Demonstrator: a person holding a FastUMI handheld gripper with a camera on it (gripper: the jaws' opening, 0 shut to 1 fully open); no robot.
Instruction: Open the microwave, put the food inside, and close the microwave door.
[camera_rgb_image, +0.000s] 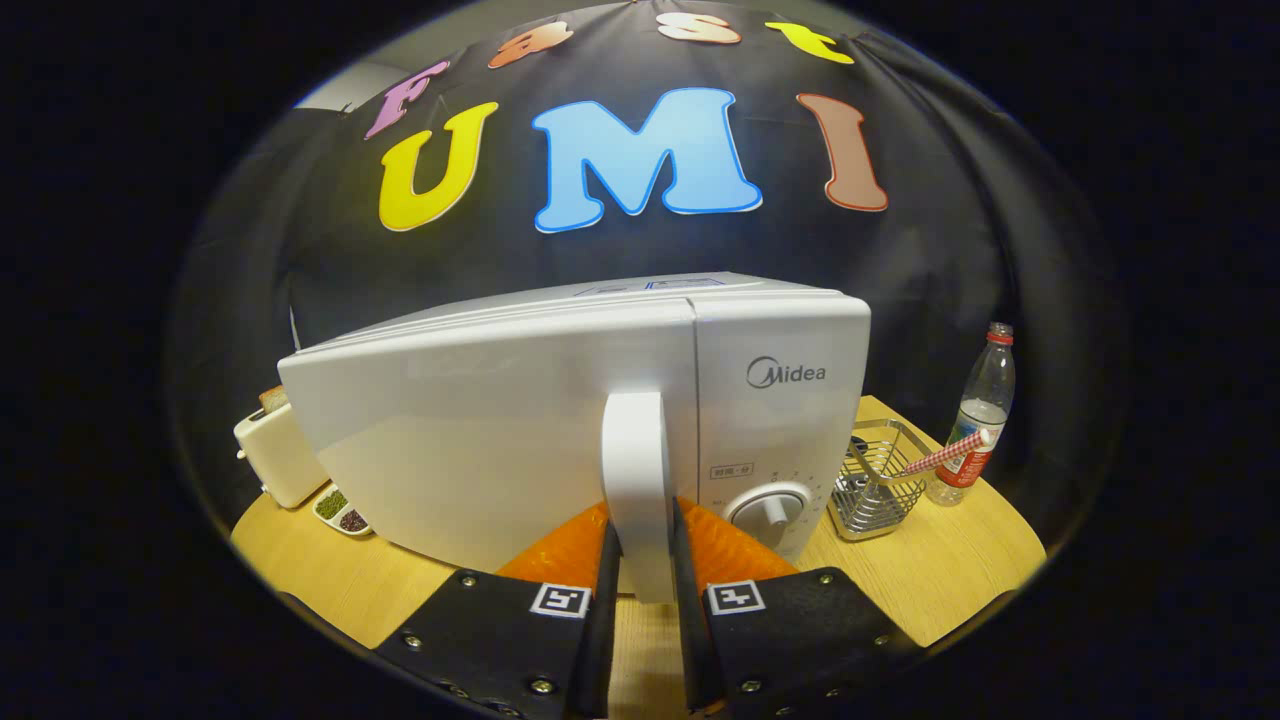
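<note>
A white microwave (780, 400) stands on the wooden table (940, 570), close in front of me. Its door (470, 440) looks swung slightly out from the body. The door's upright white handle (637, 480) sits between my fingers, and my gripper (642, 560) is shut on it, one finger pressing each side. The control knob (768, 510) shows just right of the handle. No food item can be made out apart from what lies left of the microwave.
A white toaster (275, 450) with a slice of bread stands left of the microwave, with a small dish of dark beans (340, 510) beside it. On the right are a wire basket (880, 480), a red-checked stick (945, 455) and a plastic water bottle (982, 415).
</note>
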